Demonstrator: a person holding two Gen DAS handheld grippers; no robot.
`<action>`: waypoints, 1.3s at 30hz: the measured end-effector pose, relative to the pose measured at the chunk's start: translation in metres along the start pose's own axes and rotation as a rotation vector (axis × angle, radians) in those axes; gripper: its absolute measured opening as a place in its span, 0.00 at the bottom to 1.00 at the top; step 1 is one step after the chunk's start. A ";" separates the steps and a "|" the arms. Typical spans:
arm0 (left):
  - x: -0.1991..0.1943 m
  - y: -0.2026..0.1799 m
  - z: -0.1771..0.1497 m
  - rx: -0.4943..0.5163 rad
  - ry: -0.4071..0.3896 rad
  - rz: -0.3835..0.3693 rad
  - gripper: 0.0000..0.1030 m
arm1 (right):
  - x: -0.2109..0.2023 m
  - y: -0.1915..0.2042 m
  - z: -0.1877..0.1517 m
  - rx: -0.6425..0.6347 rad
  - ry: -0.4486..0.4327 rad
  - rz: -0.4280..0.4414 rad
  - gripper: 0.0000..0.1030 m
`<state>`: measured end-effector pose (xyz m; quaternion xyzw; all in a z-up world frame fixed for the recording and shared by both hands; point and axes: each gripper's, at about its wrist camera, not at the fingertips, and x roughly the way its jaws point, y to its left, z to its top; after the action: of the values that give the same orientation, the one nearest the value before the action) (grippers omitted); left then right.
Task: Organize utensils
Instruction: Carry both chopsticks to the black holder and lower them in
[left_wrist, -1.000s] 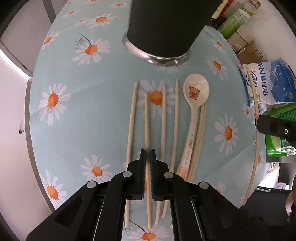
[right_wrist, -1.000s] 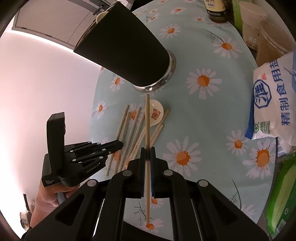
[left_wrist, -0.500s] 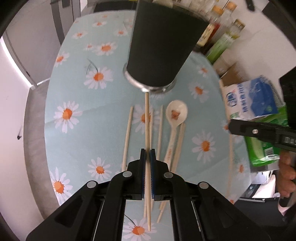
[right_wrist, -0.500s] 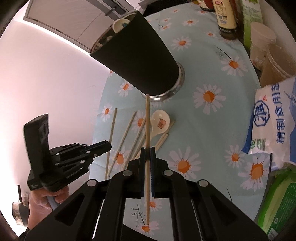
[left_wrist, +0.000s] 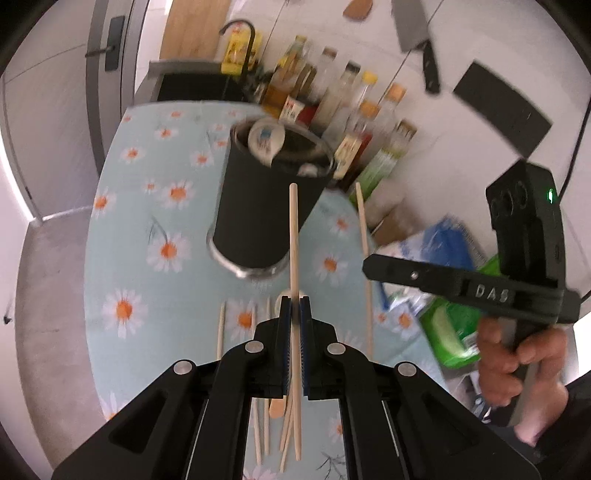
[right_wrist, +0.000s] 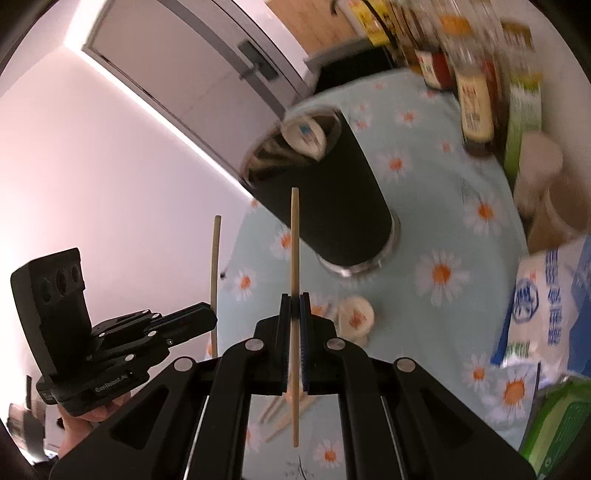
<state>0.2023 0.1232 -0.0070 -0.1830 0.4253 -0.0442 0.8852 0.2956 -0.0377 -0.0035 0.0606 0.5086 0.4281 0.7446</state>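
Note:
A tall black utensil cup stands on the daisy tablecloth, with a white spoon inside it. My left gripper is shut on a wooden chopstick, held upright, high above the table in front of the cup. My right gripper is shut on another chopstick, also raised beside the cup. Several chopsticks and a white spoon lie on the cloth below. Each gripper shows in the other's view, the right and the left.
Sauce bottles line the table's back edge. A salt bag and a green packet lie at the right. A knife hangs on the wall. The table's left edge drops to the floor.
Both grippers have risen well above the table with their chopsticks, and the cup's open top has come into view. The left gripper lifted its chopstick off the cloth.

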 end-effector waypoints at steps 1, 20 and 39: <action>-0.005 -0.001 0.004 0.008 -0.022 -0.015 0.03 | -0.002 0.004 0.002 -0.013 -0.022 -0.001 0.05; -0.034 0.012 0.081 0.071 -0.261 -0.193 0.03 | -0.027 0.045 0.073 -0.112 -0.271 -0.021 0.05; -0.048 0.008 0.133 0.093 -0.683 -0.108 0.03 | -0.049 0.040 0.124 -0.199 -0.584 -0.005 0.05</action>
<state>0.2737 0.1799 0.1015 -0.1692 0.0918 -0.0466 0.9802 0.3671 -0.0041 0.1109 0.1065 0.2285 0.4384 0.8627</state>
